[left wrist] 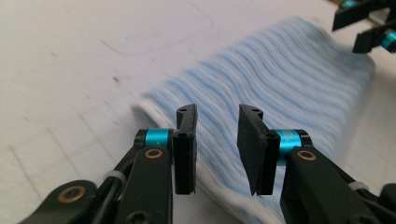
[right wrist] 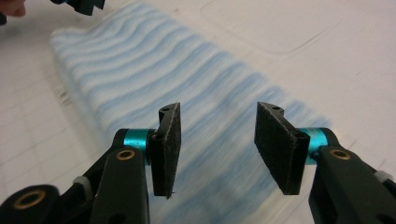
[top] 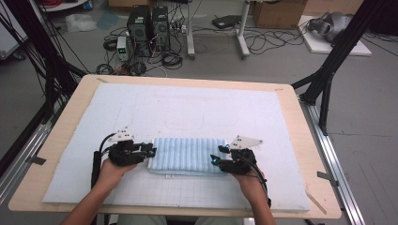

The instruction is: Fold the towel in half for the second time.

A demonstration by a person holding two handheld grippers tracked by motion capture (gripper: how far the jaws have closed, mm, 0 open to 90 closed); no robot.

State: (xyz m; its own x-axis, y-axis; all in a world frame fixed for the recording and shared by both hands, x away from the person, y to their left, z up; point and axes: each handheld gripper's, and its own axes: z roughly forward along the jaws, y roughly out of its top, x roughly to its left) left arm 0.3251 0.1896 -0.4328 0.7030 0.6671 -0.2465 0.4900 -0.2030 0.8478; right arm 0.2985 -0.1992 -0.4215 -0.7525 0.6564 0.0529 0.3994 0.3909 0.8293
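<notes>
A folded blue-and-white striped towel (top: 187, 154) lies flat on the white foam mat (top: 187, 112), near the front middle. My left gripper (top: 151, 151) sits at the towel's left end, jaws apart with nothing between the pads. Seen from the left gripper view, the towel (left wrist: 280, 88) stretches away past my left gripper (left wrist: 217, 149), which hovers over its near edge. My right gripper (top: 217, 157) is at the towel's right end, also open and empty. From the right gripper view, the towel (right wrist: 154, 79) runs off to the upper left beneath my right gripper (right wrist: 217, 149).
The mat rests on a wooden tabletop (top: 61, 136) with bare margins on all sides. Black frame posts (top: 328, 79) stand at the table's right and left. Beyond the far edge, computer towers (top: 148, 23) and cables lie on the floor.
</notes>
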